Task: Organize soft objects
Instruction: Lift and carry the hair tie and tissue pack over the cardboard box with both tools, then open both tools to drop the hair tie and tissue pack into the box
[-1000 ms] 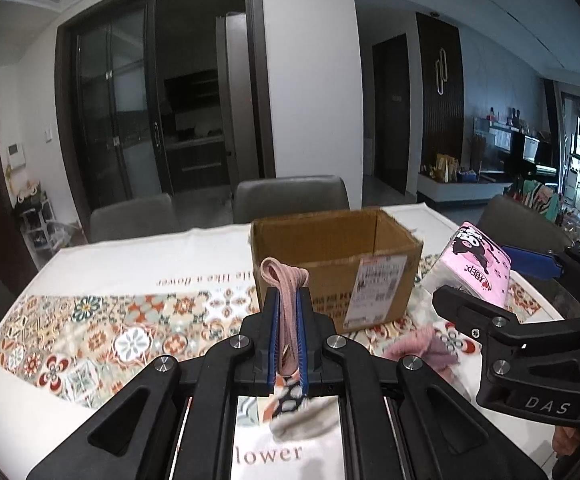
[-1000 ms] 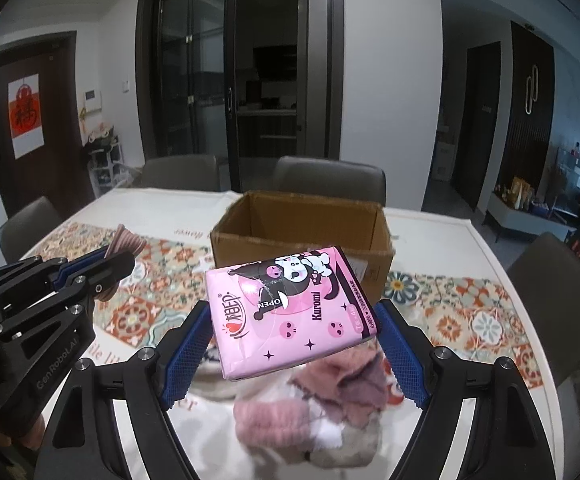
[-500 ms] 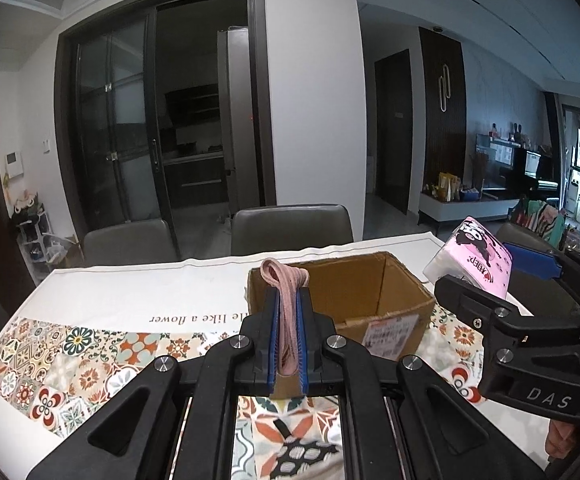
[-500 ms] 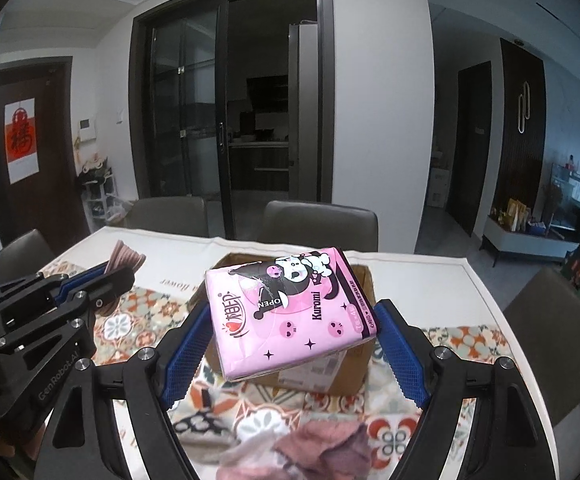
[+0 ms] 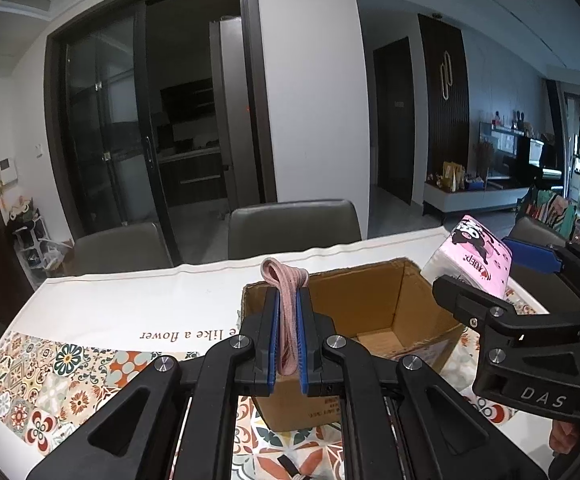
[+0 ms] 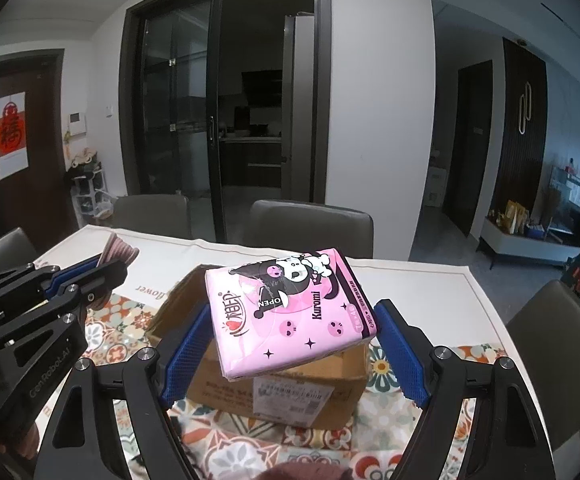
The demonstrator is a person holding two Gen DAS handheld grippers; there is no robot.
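The pink tissue pack [image 6: 290,312], printed with a Kuromi cartoon and the word "OPEN", sits clamped between the blue pads of the right gripper [image 6: 292,354], held in the air above the near right part of the open cardboard box [image 6: 277,384]. In the left wrist view the same pack [image 5: 474,256] shows at the right of the box [image 5: 354,328], just past its right wall, with the right gripper [image 5: 502,276] around it.

The left gripper [image 5: 288,344] has its jaws pressed together on a pink knitted fabric loop [image 5: 285,300], which stands up between the blue pads and pokes out above them. This loop hangs over the near left edge of the box. From the right wrist view the left gripper [image 6: 85,276] is at the left, the loop [image 6: 119,250] jutting from its tip.

The box stands on a table under a tablecloth [image 5: 97,312] with a white far band bearing printed lettering and a colourful floral tile pattern nearer. A shipping label [image 6: 294,390] is stuck on the near face of the box. Grey chairs [image 5: 294,228] stand at the far side of the table.
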